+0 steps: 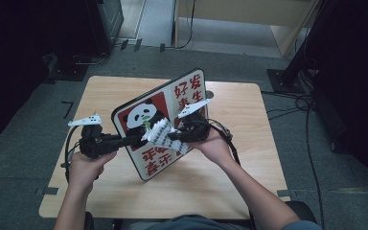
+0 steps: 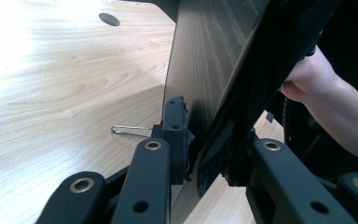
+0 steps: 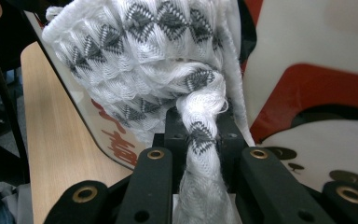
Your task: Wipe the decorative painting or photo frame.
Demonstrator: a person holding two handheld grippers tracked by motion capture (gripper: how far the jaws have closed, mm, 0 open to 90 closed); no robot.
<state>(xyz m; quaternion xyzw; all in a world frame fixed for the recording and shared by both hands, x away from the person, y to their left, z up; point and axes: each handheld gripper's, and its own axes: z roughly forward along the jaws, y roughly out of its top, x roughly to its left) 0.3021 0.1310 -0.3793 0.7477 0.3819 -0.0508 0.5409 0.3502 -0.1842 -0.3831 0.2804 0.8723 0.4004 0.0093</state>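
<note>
A board (image 1: 187,96) printed with a panda and red characters stands tilted on its lower edge on the wooden table (image 1: 230,182). My left gripper (image 1: 136,140) is shut on the board's left edge; in the left gripper view the jaws (image 2: 209,149) pinch the dark panel (image 2: 205,60). My right gripper (image 1: 172,135) is shut on a white cloth (image 1: 159,132) with grey diamond patterns, held against the board's printed face. In the right gripper view the twisted cloth (image 3: 144,51) runs between the jaws (image 3: 200,135), with the board (image 3: 335,93) just behind it.
A thin wire clip (image 2: 130,129) lies on the table behind the board, and a cable hole (image 2: 108,19) sits farther off. Cables (image 1: 297,103) trail over the grey floor at the right, near a black stand (image 1: 287,76). The table's front edge is near the person.
</note>
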